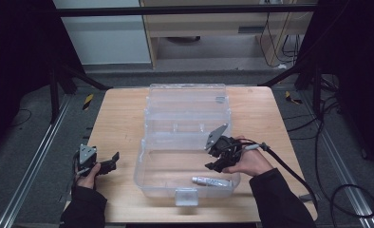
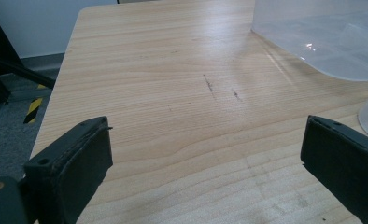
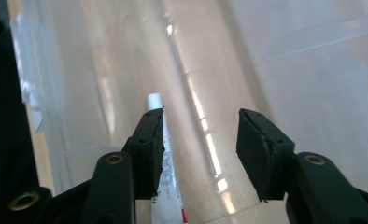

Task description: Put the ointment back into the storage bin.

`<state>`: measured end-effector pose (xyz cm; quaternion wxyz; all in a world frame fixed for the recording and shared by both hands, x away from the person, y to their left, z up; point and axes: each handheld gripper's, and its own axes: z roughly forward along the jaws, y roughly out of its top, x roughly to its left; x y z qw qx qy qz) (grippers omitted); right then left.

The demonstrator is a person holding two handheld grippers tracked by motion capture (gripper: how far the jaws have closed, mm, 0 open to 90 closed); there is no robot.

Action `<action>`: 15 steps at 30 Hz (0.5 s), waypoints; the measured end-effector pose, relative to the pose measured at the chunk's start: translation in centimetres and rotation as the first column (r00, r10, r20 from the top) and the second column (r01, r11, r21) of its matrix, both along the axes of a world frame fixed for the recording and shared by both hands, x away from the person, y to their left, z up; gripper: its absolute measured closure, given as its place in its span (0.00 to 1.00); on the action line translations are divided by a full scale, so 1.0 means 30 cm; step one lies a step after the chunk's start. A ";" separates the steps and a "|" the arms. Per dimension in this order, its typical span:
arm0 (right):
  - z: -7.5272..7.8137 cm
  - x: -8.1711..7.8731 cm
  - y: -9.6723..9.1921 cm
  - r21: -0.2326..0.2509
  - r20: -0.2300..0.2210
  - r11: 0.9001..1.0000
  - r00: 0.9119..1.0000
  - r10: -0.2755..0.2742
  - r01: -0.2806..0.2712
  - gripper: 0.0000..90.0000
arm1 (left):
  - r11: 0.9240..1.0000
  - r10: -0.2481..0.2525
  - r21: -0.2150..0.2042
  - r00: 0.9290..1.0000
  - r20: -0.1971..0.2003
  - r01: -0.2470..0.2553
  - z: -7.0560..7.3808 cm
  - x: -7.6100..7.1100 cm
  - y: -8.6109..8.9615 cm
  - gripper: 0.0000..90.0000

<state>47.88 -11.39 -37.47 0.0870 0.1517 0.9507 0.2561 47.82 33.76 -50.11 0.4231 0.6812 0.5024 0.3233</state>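
Item: small tube (image 1: 212, 181), white with a grey printed label and a white cap. It lies flat on the floor of the clear plastic box (image 1: 147, 166), close to the front wall and parallel to it, just right of the front latch (image 1: 185, 195). Judged light, soft-walled and smooth; it would dent under a hard squeeze and could slide on the slick plastic. Best taken across the body near the middle, or at the stiffer cap end.

Container: transparent hinged box, rounded corners, lid (image 1: 187, 102) thrown back flat on the bench (image 1: 118, 118). Thin, glossy, slightly flexible walls.

Bench: pale wood-grain laminate, matt, with faint dark scuffs.

Right gripper (image 1: 217, 161): held over the right part of the box, jaws parted with nothing between them; in the right gripper view the tube (image 3: 166, 163) lies beneath, beside the left pad, loose.

Left gripper (image 1: 110, 160): resting to the left of the box above bare bench, jaws spread wide, empty.
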 end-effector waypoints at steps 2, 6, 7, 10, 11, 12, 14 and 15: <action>0.014 -0.001 -0.024 0.054 0.020 0.998 0.999 -0.032 0.031 0.55 | 1.000 0.000 0.000 1.000 0.000 0.000 0.000 0.000 0.000 0.02; 0.039 -0.010 -0.075 0.151 0.049 0.982 0.991 -0.126 0.117 0.53 | 1.000 0.001 0.001 1.000 0.000 -0.001 0.000 0.000 0.000 0.02; 0.043 -0.012 -0.088 0.171 0.061 0.976 0.987 -0.147 0.135 0.51 | 1.000 0.001 0.001 1.000 0.000 -0.001 0.000 0.000 0.000 0.02; 0.056 -0.021 -0.132 0.251 0.077 0.949 0.973 -0.217 0.192 0.48 | 1.000 0.001 0.001 1.000 0.000 -0.001 0.000 0.000 0.000 0.02; 0.059 -0.024 -0.149 0.279 0.084 0.937 0.966 -0.244 0.212 0.47 | 1.000 0.001 0.001 1.000 0.000 -0.001 0.000 0.000 0.000 0.02; 0.063 -0.026 -0.167 0.306 0.087 0.924 0.960 -0.266 0.229 0.46 | 1.000 0.001 0.001 1.000 0.000 -0.001 0.000 0.000 0.000 0.02; 0.068 -0.032 -0.203 0.353 0.083 0.897 0.946 -0.313 0.265 0.43 | 1.000 0.001 0.001 1.000 0.000 -0.001 0.000 0.000 0.000 0.02; 0.070 -0.036 -0.221 0.369 0.086 0.885 0.938 -0.335 0.282 0.43 | 1.000 0.001 0.001 1.000 0.000 -0.001 0.000 0.000 0.000 0.02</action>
